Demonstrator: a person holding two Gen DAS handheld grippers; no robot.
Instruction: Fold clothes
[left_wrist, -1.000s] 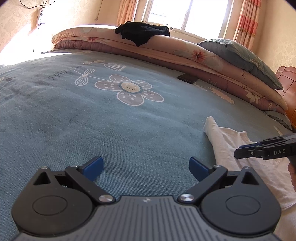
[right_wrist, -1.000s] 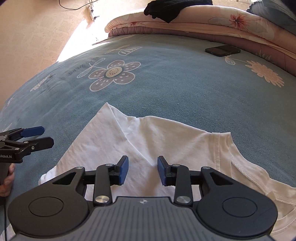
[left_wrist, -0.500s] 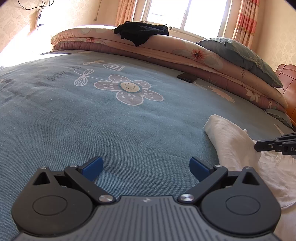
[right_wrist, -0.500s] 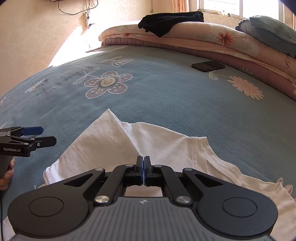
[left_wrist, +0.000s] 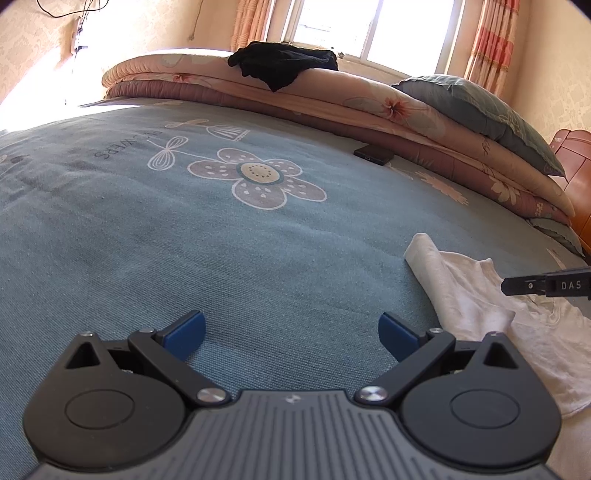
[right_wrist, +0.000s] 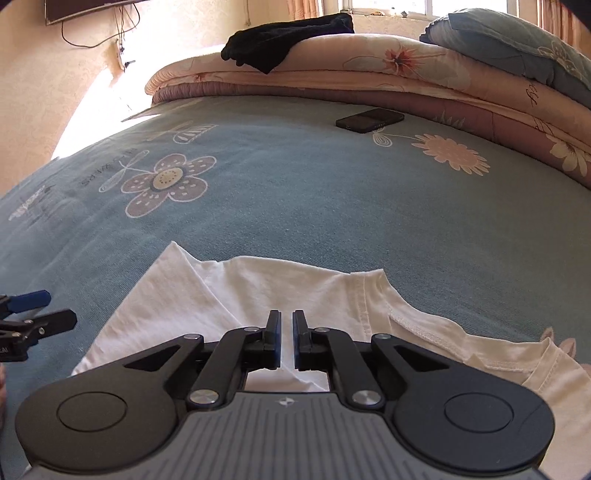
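- Left wrist view: the left gripper, jaws spread wide and empty, hovers at lower centre over the blue flower-print bedspread. The white cotton T-shirt lies crumpled at right, beneath the tip of the right gripper.
- Right wrist view: the right gripper's jaws have just been opening, a narrow gap with nothing pinched, above the shirt's folded edge at lower centre. The first fold looks only begun; next comes a fresh pinch on the cloth.

The word "FLOWERS" is printed, upside down, on the blue bedspread beside a flower motif. The letters "DAS" are marked in white on the right tongs in the left wrist view. Nothing else can be read.
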